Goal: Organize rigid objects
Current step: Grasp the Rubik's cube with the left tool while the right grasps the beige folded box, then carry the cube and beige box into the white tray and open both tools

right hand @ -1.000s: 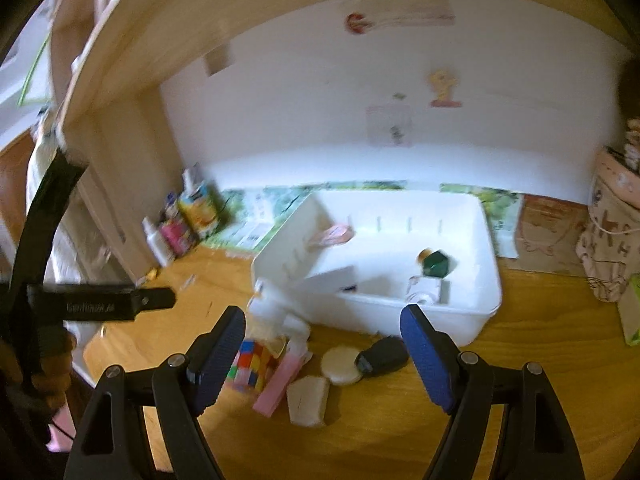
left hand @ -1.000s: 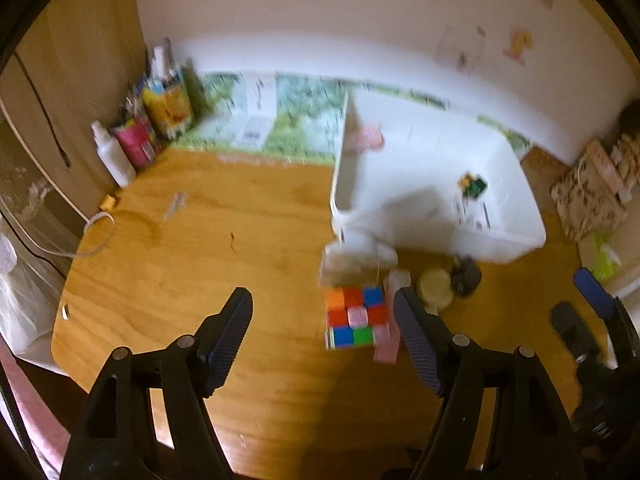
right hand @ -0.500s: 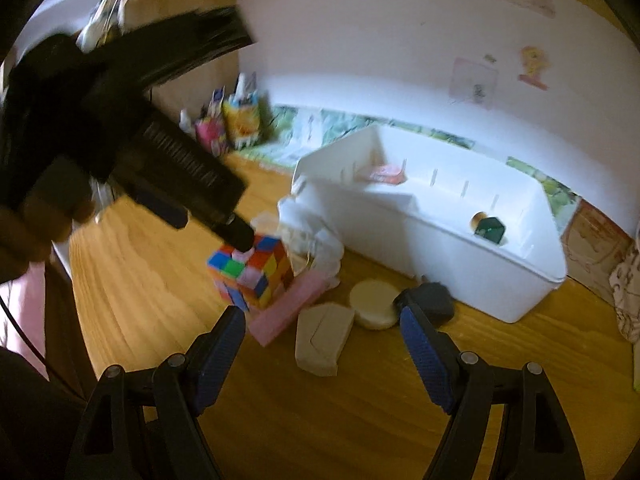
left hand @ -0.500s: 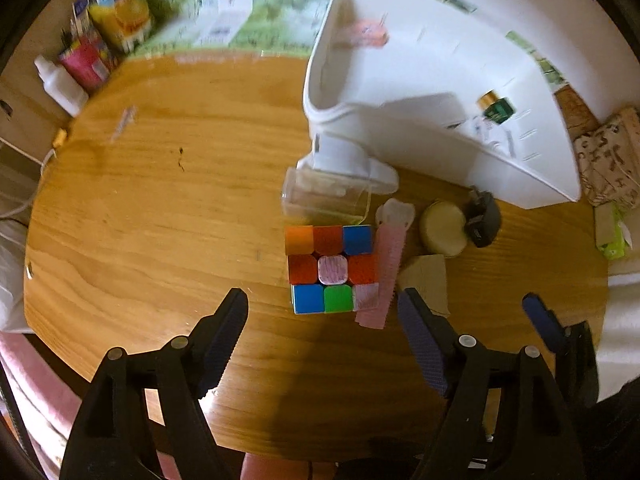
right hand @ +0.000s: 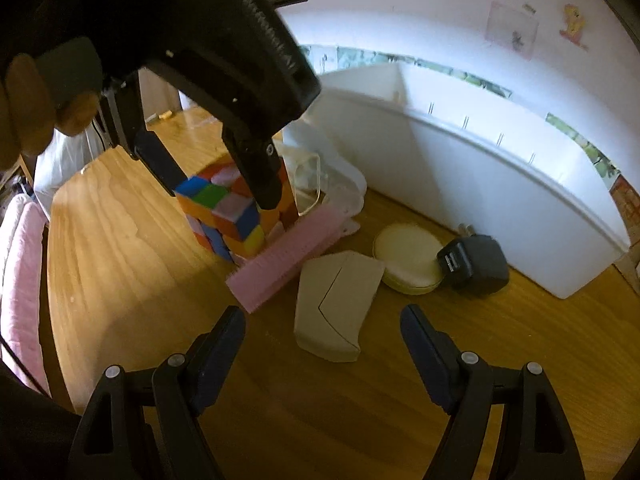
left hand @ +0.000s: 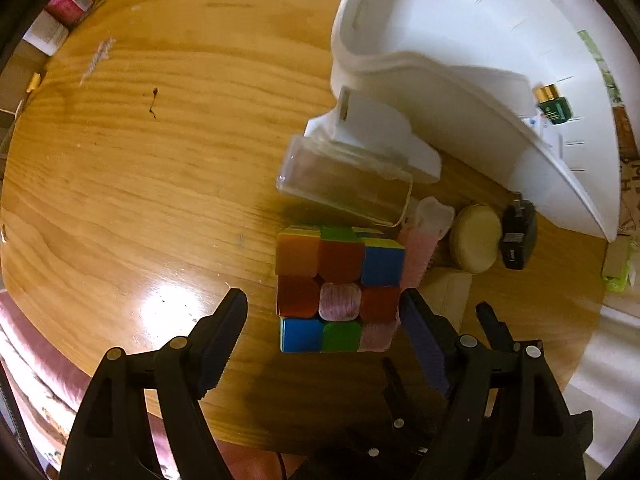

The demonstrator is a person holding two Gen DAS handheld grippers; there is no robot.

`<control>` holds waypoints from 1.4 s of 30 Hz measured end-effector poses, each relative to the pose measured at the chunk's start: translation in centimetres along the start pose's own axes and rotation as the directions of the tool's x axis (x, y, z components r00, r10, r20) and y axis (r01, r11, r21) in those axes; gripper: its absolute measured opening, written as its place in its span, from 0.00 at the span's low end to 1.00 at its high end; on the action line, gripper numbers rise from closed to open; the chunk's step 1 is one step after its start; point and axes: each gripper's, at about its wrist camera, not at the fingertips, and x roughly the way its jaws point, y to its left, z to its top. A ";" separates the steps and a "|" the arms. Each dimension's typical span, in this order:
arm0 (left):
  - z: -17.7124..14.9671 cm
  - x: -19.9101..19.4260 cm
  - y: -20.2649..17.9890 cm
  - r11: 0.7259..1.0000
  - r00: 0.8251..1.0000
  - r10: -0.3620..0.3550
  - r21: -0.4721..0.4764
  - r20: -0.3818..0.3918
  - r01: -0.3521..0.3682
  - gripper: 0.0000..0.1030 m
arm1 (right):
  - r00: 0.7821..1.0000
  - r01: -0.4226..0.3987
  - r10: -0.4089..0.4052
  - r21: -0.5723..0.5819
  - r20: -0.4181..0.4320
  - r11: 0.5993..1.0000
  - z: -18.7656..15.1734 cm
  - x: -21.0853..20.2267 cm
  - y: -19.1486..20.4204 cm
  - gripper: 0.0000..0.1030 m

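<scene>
Bench point(left hand: 120, 184): wooden, carries all items.
Bin point(right hand: 500, 188): white, at the bench's far side; small green bottle point(left hand: 554, 105) inside.
Left tongs point(left hand: 324, 320): spread wide, poised over the cube, gripping nothing.
Right tongs point(right hand: 323, 332): spread wide, empty, near the beige case point(right hand: 336, 304).
Cube point(left hand: 338, 290): multicoloured, on the bench beside a pink brush point(right hand: 286, 254), in front of a clear box point(left hand: 344, 188).
Round tin point(right hand: 408, 258) and black charger point(right hand: 474, 266): touching, by the bin's front wall.

Multicoloured cube point(left hand: 339, 292), pink brush point(right hand: 286, 252)
</scene>
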 end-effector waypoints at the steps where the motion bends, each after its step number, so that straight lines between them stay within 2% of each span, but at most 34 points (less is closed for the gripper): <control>1: 0.1 0.2 0.0 1.000 1.000 0.002 -0.001 -0.007 -0.002 0.79 | 1.000 0.000 0.000 0.002 -0.004 1.000 0.0 0.3 -0.1 0.78; 6: 0.7 1.0 -0.1 1.000 0.999 -0.001 -0.025 -0.050 0.000 0.77 | 0.999 0.005 -0.005 0.004 -0.041 1.000 0.1 1.3 -0.3 0.78; 8: 0.8 1.4 0.3 0.999 0.998 -0.012 -0.040 -0.066 0.009 0.77 | 0.999 0.000 0.000 0.006 -0.052 1.000 0.2 1.6 -0.3 0.74; 12: 1.1 2.1 0.4 0.998 0.993 -0.057 -0.047 -0.105 0.052 0.64 | 0.998 -0.007 0.007 0.003 -0.061 1.000 0.4 2.0 -0.2 0.71; 15: 1.0 2.2 0.3 0.998 0.992 -0.058 -0.032 -0.110 0.055 0.63 | 0.997 -0.010 0.011 0.008 -0.071 1.000 0.7 2.3 -0.3 0.66; 18: 1.4 2.3 0.6 0.997 0.990 -0.072 -0.028 -0.120 0.069 0.63 | 0.996 -0.016 0.016 0.010 -0.083 1.000 1.1 2.6 -0.4 0.59; 20: 1.6 2.3 1.0 0.997 0.989 -0.072 -0.022 -0.129 0.070 0.63 | 0.996 -0.008 0.009 0.014 -0.088 1.000 1.2 2.6 -0.4 0.49; 22: 1.4 2.3 1.1 0.998 0.988 -0.070 -0.009 -0.141 0.070 0.63 | 0.996 -0.005 0.007 0.022 -0.094 1.000 1.5 2.6 -0.3 0.43; 31: 1.3 1.4 2.2 0.996 0.981 -0.082 0.033 -0.175 0.089 0.62 | 0.992 -0.005 0.011 0.055 -0.125 0.998 2.8 2.3 0.2 0.43; 42: 0.6 -2.5 3.8 0.988 0.983 -0.090 0.111 -0.163 0.109 0.62 | 0.996 0.020 -0.012 0.090 -0.087 0.996 5.1 -0.8 0.7 0.42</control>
